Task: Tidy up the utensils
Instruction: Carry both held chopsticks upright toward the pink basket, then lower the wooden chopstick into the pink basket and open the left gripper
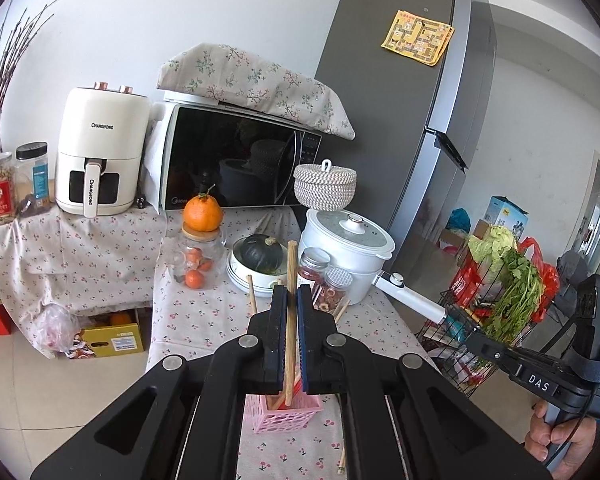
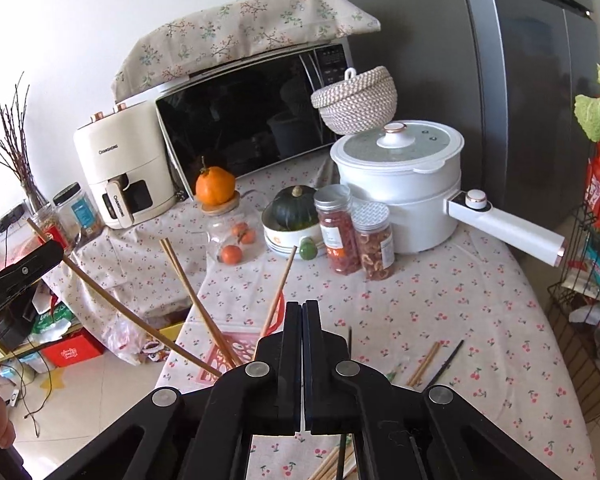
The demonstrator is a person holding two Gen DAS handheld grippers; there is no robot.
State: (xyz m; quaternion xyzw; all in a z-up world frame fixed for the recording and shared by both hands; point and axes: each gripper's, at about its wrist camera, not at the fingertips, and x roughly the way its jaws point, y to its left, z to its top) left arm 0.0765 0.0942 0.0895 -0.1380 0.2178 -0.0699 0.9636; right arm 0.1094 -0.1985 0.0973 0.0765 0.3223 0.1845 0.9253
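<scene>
Cherry-print tablecloth (image 2: 440,312) lay under us; our left gripper (image 1: 293,294) was clamped on a wooden chopstick (image 1: 291,320) above the pink holder (image 1: 282,414), while our right gripper (image 2: 302,308) was closed, empty.

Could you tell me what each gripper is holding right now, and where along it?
The left gripper clamps a wooden chopstick partway along its length, above the pink basket. The right gripper is shut on nothing.
</scene>
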